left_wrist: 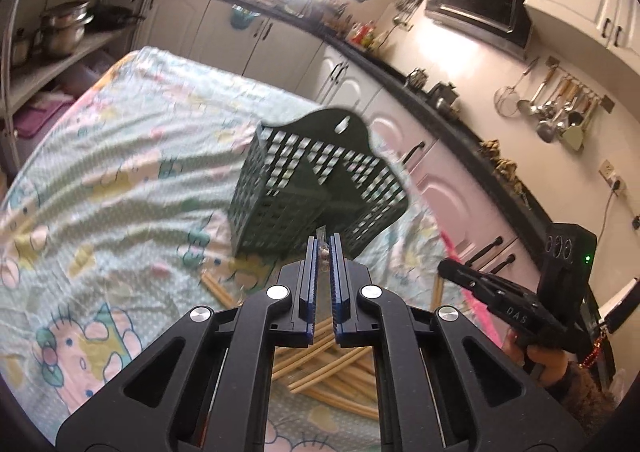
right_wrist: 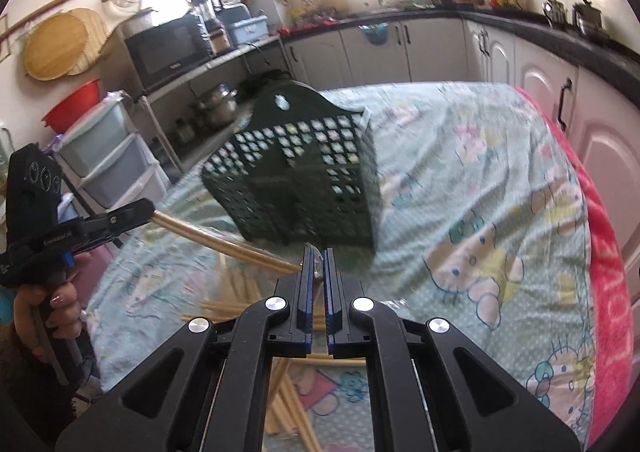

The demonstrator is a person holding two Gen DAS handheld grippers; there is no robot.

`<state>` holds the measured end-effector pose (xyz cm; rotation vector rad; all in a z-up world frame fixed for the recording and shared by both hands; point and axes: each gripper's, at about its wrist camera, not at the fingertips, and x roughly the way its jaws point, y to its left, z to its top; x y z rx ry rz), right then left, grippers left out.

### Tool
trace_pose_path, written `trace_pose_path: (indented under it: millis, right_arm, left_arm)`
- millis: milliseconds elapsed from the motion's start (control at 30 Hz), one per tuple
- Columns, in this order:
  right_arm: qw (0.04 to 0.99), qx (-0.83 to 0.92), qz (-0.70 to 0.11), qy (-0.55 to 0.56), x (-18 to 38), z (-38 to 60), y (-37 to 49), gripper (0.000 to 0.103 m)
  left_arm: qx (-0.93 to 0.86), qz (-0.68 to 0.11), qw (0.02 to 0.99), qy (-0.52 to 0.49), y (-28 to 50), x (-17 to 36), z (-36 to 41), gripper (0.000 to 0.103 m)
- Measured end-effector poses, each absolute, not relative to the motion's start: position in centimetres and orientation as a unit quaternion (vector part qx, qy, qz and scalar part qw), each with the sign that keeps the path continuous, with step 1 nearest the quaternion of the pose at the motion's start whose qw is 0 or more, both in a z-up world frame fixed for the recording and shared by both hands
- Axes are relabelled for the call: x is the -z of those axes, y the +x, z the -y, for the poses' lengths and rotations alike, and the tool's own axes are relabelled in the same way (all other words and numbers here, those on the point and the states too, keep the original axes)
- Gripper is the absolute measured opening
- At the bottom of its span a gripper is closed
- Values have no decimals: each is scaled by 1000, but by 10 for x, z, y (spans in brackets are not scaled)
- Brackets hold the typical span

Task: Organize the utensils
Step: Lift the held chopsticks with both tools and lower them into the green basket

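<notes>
The dark green perforated utensil basket (left_wrist: 316, 188) is standing on the cartoon-print tablecloth (left_wrist: 100, 156), and as far as its lattice walls let one see, nothing is sticking out of its top, so the sorting seems to be at an early stage. In front of the basket, on the side nearer the grippers, a loose pile of bamboo chopsticks (left_wrist: 340, 368) is lying on the cloth, most of it hidden under the gripper bodies. The left gripper (left_wrist: 323, 248) is holding its fingers narrow, pinching the crinkled end of what looks like a clear wrapper. In the right wrist view the right gripper (right_wrist: 318, 256) is likewise nearly closed on a bit of clear film, and a wrapped pair of chopsticks (right_wrist: 224, 240) is running from the left gripper (right_wrist: 132, 212) across to it, just in front of the basket (right_wrist: 304, 168). So both grippers appear to be gripping the two ends of one packaged pair, with its move into the basket not yet done. The pile beside the basket is waiting to be sorted.
</notes>
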<state>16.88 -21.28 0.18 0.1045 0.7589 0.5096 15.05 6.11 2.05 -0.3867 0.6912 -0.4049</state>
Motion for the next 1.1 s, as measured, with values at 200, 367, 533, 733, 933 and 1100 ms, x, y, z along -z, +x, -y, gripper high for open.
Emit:
trace_pose_path:
  millis: [200, 367, 533, 733, 933, 1100]
  right_arm:
    - [901, -275, -333, 47, -34, 200, 159, 4]
    - [906, -293, -302, 45, -61, 192, 152, 4]
    - [914, -297, -274, 47, -84, 190, 151, 3]
    - [922, -295, -247, 51, -108, 190, 154, 3]
    - [932, -289, -210, 54, -137, 195, 158, 2]
    - [941, -280, -183, 58, -161, 199, 162, 2]
  left_arm:
    - [218, -311, 907, -184, 146, -47, -54, 3]
    - [234, -293, 909, -183, 145, -67, -49, 2]
    - [248, -271, 912, -182, 144, -88, -45, 2]
    - [263, -244, 916, -178, 142, -115, -40, 2]
    - [271, -220, 921, -171, 144, -141, -35, 2]
    - [274, -198, 926, -168, 146, -162, -33, 2]
